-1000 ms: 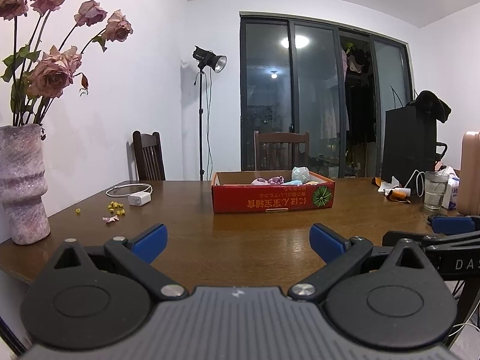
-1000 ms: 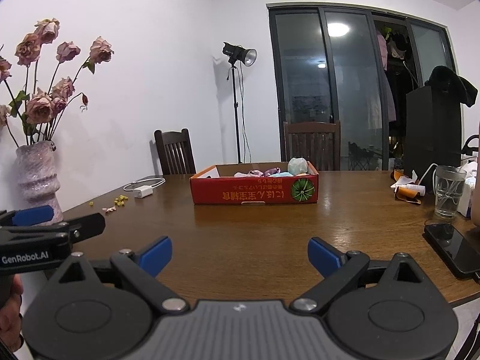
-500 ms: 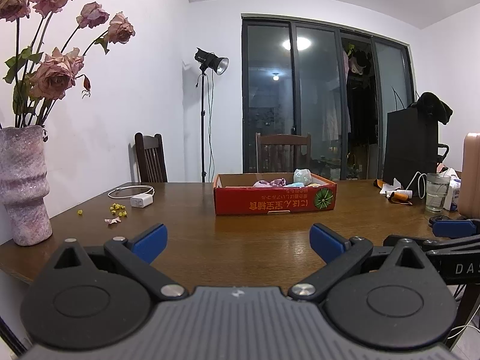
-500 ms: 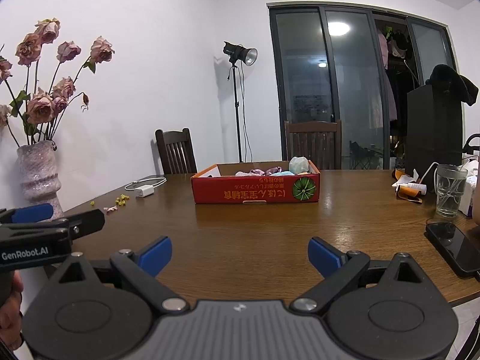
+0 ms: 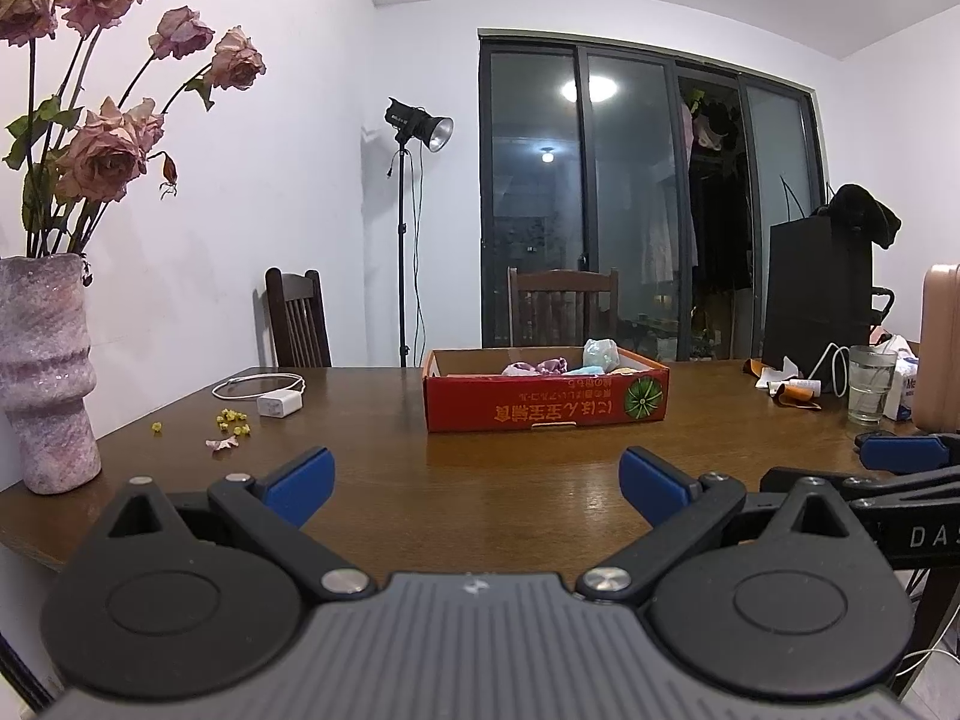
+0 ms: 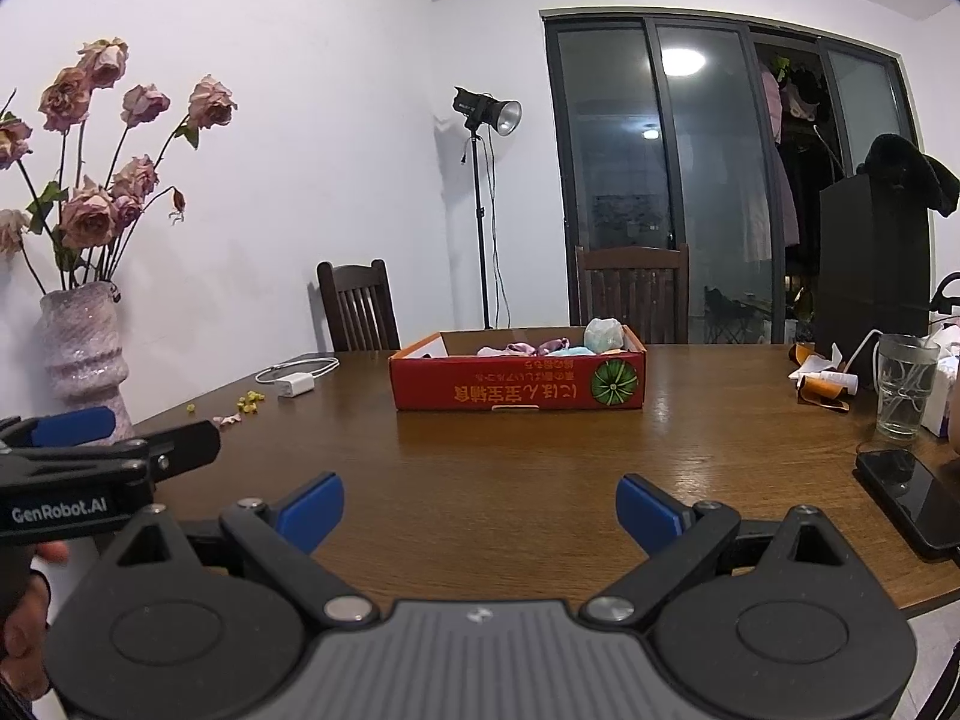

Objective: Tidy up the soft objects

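Note:
A shallow red cardboard box (image 5: 545,402) (image 6: 517,387) sits in the middle of the brown wooden table (image 5: 510,480). Soft things lie inside it: pink and purple cloth (image 5: 535,367) (image 6: 528,348) and a pale blue bundle (image 5: 601,354) (image 6: 605,334) at its right end. My left gripper (image 5: 477,483) hovers open over the near table edge, well short of the box, nothing between its blue pads. My right gripper (image 6: 480,507) is likewise open and empty, level with the left one, whose side shows at the left edge of the right wrist view.
A pink vase of dried roses (image 5: 45,372) stands at the table's near left. A white charger with cable (image 5: 279,403) and small yellow bits (image 5: 231,417) lie left of the box. A glass (image 6: 903,387), a phone (image 6: 909,501) and wrappers (image 6: 822,384) are at right. Chairs stand behind the table.
Both views have tilted slightly upward, so the box and table sit a little lower in frame. Both grippers stay open and empty.

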The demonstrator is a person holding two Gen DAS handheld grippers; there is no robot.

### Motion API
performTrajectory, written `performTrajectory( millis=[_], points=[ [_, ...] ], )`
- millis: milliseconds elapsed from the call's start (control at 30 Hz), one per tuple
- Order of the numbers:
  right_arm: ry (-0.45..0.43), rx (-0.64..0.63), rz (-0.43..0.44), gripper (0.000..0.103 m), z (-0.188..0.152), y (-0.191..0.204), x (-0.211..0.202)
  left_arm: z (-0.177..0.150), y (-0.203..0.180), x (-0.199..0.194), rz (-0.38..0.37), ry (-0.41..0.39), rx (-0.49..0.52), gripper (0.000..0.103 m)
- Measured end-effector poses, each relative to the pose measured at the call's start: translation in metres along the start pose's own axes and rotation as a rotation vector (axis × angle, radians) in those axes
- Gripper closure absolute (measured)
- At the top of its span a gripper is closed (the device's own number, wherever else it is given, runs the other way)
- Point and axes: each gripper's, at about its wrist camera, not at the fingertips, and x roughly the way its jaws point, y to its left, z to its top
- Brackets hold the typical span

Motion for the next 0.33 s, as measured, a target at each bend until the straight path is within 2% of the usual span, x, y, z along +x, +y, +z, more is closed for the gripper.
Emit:
performTrajectory(
  millis=[333],
  points=[
    [0.001,-0.002,0.001,0.005,-0.0002,0.0004,0.0000,-0.0016,-0.0016,-0.0011,0.004,-0.010,-0.001,0.000]
  ],
)
